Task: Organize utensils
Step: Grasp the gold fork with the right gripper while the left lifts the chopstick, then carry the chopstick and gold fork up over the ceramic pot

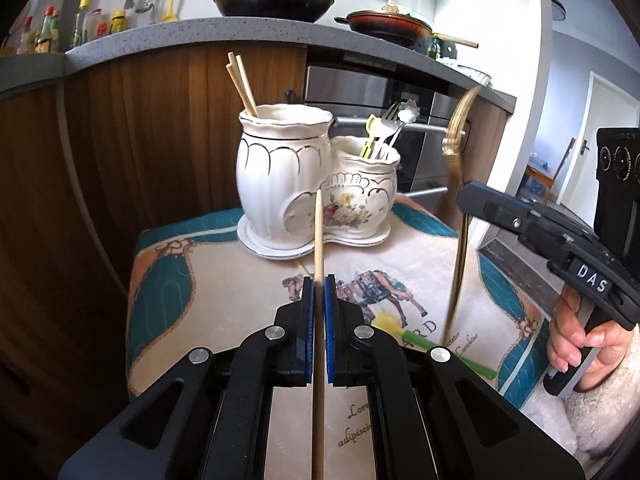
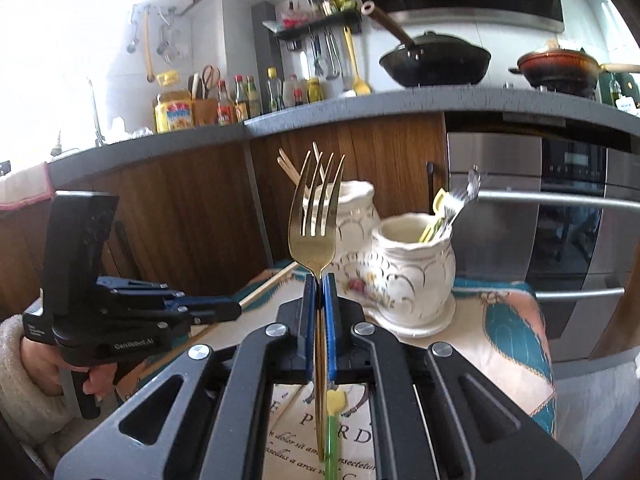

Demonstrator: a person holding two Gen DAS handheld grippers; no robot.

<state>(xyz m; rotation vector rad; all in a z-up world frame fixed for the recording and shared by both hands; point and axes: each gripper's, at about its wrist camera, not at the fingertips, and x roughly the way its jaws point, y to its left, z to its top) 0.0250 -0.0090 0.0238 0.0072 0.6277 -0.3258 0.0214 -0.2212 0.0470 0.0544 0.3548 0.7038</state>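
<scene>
A white ceramic double utensil holder (image 1: pixel 308 184) stands on a printed cloth (image 1: pixel 224 292). Its tall pot holds chopsticks (image 1: pixel 242 84); its short pot holds small forks and spoons (image 1: pixel 386 132). My left gripper (image 1: pixel 319 284) is shut on a single wooden chopstick (image 1: pixel 319 236) that points toward the holder. My right gripper (image 2: pixel 320 284) is shut on a gold fork (image 2: pixel 316 216), tines up, in front of the holder (image 2: pixel 412 276). The fork also shows in the left wrist view (image 1: pixel 456 152), right of the holder. A yellow-and-green utensil (image 2: pixel 333 420) lies on the cloth below my right gripper.
The cloth covers a small table in front of wooden cabinets (image 1: pixel 132 128) and a steel oven (image 2: pixel 568 232). The counter above holds a black wok (image 1: pixel 274 0), a red pan (image 1: pixel 386 26) and bottles (image 2: pixel 236 100).
</scene>
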